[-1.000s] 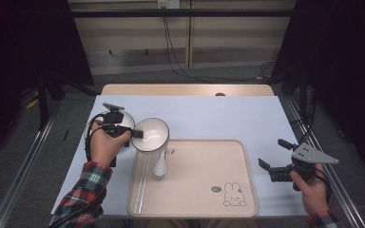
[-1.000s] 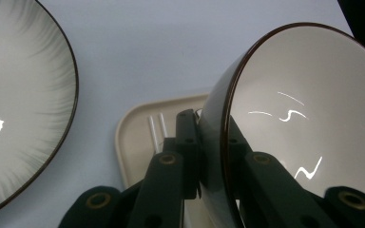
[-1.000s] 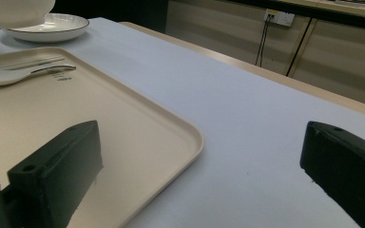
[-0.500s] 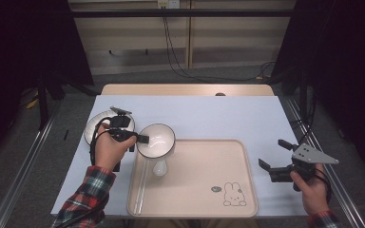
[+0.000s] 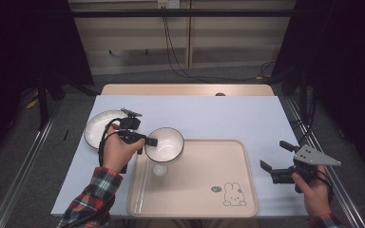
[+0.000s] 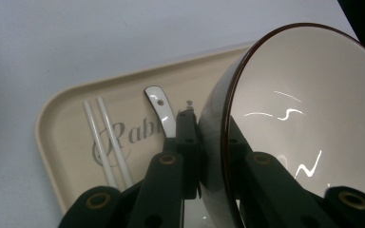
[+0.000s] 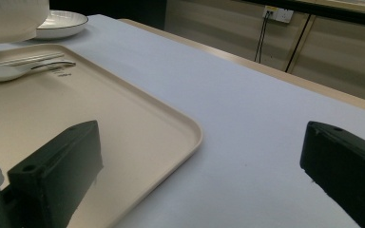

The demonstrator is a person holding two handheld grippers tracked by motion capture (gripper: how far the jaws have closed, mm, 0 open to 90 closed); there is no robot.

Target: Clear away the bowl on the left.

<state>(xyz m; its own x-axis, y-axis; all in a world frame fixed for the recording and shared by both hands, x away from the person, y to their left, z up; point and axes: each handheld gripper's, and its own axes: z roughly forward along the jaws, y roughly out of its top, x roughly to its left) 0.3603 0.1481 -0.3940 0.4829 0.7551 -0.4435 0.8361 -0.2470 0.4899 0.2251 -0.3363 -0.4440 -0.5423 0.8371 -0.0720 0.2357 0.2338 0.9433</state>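
Note:
A white bowl with a dark rim (image 5: 165,144) (image 6: 304,118) hangs over the upper left corner of the beige tray (image 5: 209,166) (image 6: 66,118) (image 7: 138,114). My left gripper (image 5: 148,141) (image 6: 214,142) is shut on the bowl's rim, one jaw inside and one outside. Under the bowl on the tray lie a white spoon (image 5: 159,169) (image 6: 160,110) (image 7: 9,71) and two white chopsticks (image 5: 141,178) (image 6: 107,142). My right gripper (image 5: 275,159) (image 7: 199,166) stands open above the cloth just right of the tray, with nothing between its jaws.
A white plate (image 5: 102,128) (image 7: 59,21) lies on the pale cloth (image 5: 218,114) left of the tray, behind my left hand. The tray has a rabbit drawing (image 5: 234,194) near its front right corner. Metal rails run along both sides of the table.
My left gripper has carried the bowl from beside the plate to the right and a little toward me, over the tray's corner. The right gripper has stayed still.

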